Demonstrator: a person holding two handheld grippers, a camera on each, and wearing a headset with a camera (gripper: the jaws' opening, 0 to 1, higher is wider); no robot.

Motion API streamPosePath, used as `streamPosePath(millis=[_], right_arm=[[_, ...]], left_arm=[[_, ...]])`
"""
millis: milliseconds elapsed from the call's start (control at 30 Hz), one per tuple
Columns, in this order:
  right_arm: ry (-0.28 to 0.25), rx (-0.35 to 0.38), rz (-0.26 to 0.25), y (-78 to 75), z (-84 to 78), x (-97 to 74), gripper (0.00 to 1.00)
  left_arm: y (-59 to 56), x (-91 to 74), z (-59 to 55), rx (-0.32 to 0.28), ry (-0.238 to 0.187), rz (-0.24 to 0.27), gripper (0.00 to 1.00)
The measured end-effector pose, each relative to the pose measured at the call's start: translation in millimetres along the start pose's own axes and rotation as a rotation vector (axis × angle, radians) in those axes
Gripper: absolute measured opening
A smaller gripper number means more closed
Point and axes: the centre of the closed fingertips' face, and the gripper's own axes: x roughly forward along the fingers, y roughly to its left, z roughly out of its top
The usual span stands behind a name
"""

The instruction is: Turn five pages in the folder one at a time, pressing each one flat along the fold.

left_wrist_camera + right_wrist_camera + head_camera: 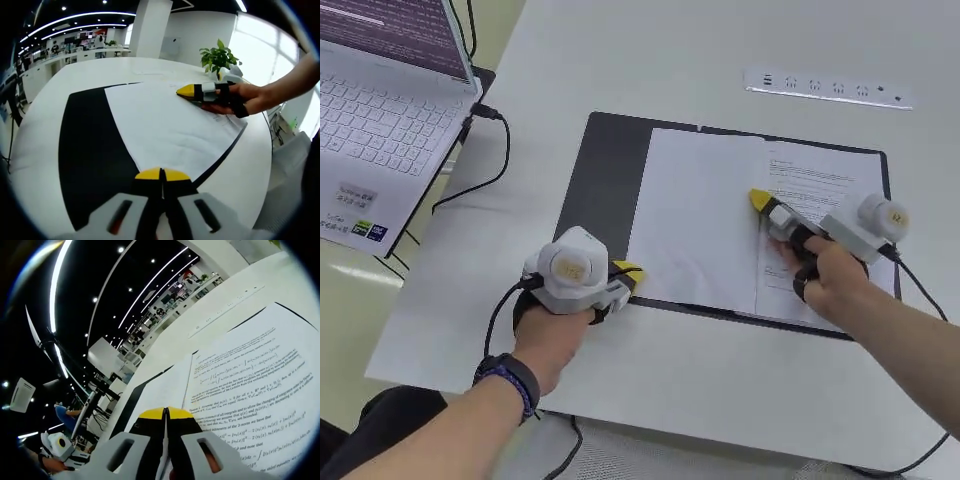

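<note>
Now the folder (605,170) lies open mid-frame on the bench (620,60); the right tongs (758,200), closed empty, press the fold (763,160), seemingly to flatten the turned page (695,220); the left tongs (628,270), also closed, seem to steady its lower corner.

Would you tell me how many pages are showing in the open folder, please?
2: a blank page left of the fold, and a printed page right of it, under the right gripper. More may be hidden beneath.
</note>
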Motion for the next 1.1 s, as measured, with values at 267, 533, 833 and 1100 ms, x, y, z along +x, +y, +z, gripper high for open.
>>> streamPosePath(millis=[267, 533, 833, 1100], right_arm=[[0.001, 0.006, 0.005, 4.3, -14.9, -18.8, 0.00], [0.041, -0.013, 0.024, 12.4, -39.3, -38.8, 0.00], [0.068, -0.036, 0.044, 11.5, -56.9, -52.7, 0.00], [0.077, -0.042, 0.051, 10.1, -68.4, -63.6, 0.00]], left_arm=[[0.5, 0.6, -0.3, -0.009, -0.008, -0.006, 0.00], [0.2, 1.0, -0.7, -0.003, -0.007, -0.006, 0.00], [0.2, 0.7, -1.2, -0.009, -0.010, -0.009, 0.00], [-0.2, 0.5, -1.7, -0.005, -0.009, -0.010, 0.00]])
